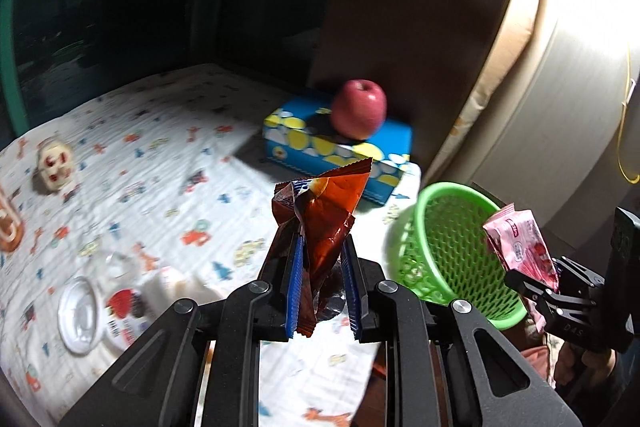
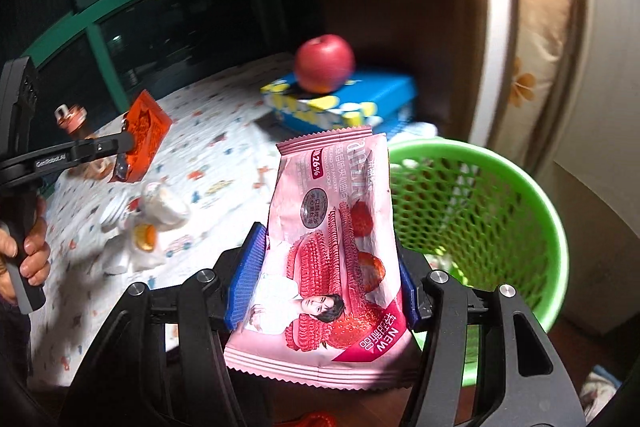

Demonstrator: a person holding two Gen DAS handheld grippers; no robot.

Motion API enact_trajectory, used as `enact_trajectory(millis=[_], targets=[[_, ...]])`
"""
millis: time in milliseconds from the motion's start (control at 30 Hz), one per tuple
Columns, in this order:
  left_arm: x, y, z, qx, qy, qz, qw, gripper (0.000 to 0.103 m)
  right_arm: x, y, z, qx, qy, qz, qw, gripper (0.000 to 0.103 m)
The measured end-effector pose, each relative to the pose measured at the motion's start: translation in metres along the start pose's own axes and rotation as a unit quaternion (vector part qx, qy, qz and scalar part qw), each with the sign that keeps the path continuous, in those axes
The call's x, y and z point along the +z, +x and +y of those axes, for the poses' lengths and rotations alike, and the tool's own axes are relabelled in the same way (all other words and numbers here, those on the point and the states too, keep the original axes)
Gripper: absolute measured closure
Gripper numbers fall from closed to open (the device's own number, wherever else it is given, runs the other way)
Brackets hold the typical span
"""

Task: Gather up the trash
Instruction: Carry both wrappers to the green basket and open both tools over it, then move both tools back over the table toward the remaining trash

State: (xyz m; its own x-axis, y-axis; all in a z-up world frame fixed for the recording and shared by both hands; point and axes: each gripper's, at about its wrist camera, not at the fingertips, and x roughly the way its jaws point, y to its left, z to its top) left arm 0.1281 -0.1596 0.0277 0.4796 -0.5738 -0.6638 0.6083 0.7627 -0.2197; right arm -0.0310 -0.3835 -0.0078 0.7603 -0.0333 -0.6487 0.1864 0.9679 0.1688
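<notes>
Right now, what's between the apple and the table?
A blue tissue box: the apple sits on it, above the patterned tablecloth. Both wrist views show this.

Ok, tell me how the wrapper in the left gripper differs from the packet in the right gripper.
The orange-red wrapper is crumpled and twisted; the pink packet is flat and smooth. The wrapper is pinched between nearly closed jaws of the left gripper; the packet is broad, so the right gripper holds it with its jaws wider apart. The wrapper's print is unreadable; the packet shows strawberries and "NEW". Both are held up near the green basket.
</notes>
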Motion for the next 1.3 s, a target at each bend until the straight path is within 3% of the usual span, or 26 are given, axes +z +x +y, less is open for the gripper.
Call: enact_trajectory(millis=[233,500,700,833,1200,1300], targets=[[0.007,0.037,-0.053,-0.035,0.037,0.025,0.9984,0.084,-0.007,-0.001,-0.053,-0.035,0.046,0.001,0.998,0.045],[0.010,0.065,-0.103,-0.067,0.076,0.047,0.9937,0.084,-0.015,0.010,-0.081,-0.044,0.071,0.014,0.996,0.044],[0.012,0.083,-0.128,-0.084,0.089,0.064,0.9904,0.084,-0.018,0.017,-0.091,-0.050,0.087,0.018,0.995,0.037],[0.010,0.094,-0.145,-0.094,0.101,0.075,0.9876,0.084,-0.020,0.013,-0.099,-0.054,0.098,0.012,0.994,0.027],[-0.002,0.129,-0.175,-0.111,0.110,0.108,0.9817,0.082,-0.031,-0.010,-0.121,-0.067,0.118,0.001,0.991,0.026],[-0.006,0.134,-0.177,-0.117,0.106,0.113,0.9810,0.074,-0.034,-0.015,-0.122,-0.068,0.121,-0.003,0.990,0.025]])
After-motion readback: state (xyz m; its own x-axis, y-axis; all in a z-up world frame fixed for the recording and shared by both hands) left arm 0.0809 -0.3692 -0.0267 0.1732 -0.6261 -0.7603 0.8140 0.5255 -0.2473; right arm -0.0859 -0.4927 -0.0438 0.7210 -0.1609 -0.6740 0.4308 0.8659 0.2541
